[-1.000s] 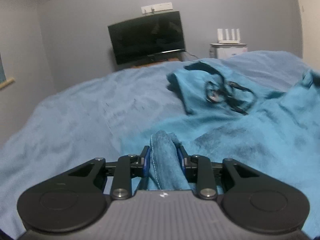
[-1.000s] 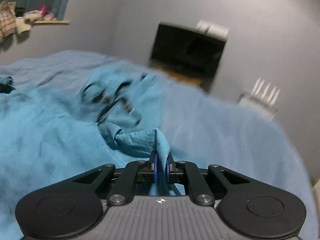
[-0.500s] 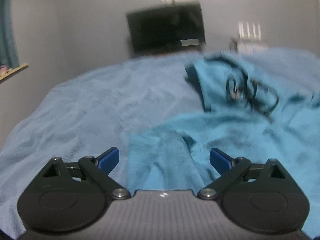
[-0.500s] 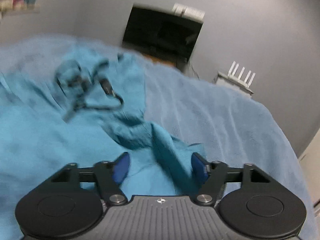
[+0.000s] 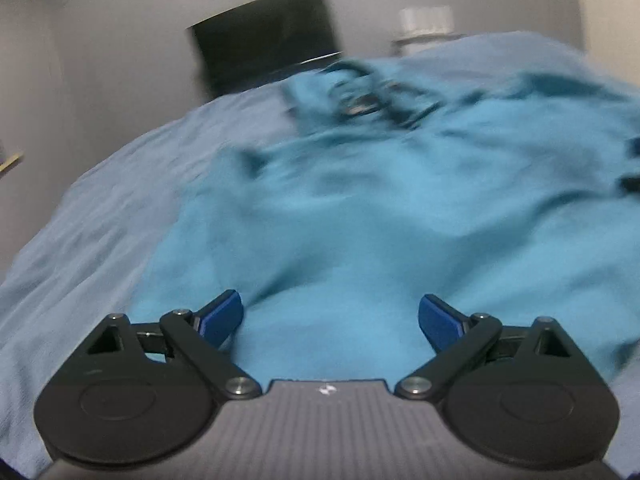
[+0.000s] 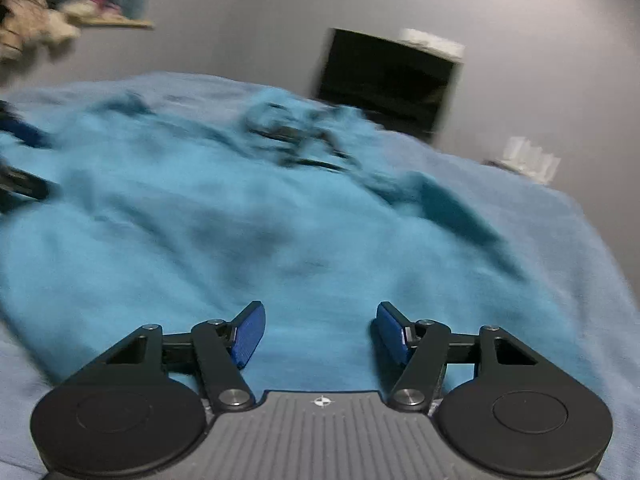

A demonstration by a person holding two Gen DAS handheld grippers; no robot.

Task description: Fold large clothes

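Observation:
A large turquoise garment (image 5: 380,216) lies spread on the light blue bed cover (image 5: 100,208). A dark print (image 5: 368,96) shows on its far part. It also shows in the right wrist view (image 6: 240,232), with the print (image 6: 296,136) at the far side. My left gripper (image 5: 330,314) is open and empty just above the garment's near edge. My right gripper (image 6: 318,330) is open and empty above the garment's near edge. Both views are blurred by motion.
A black screen (image 5: 264,40) stands against the grey wall past the bed, also in the right wrist view (image 6: 388,80). A white router (image 6: 528,158) sits at the right. A shelf with clothes (image 6: 52,20) hangs at the upper left.
Both grippers were shut on folds of the garment a second ago. They have opened and let go, and the cloth now lies flat. Both cameras are moving.

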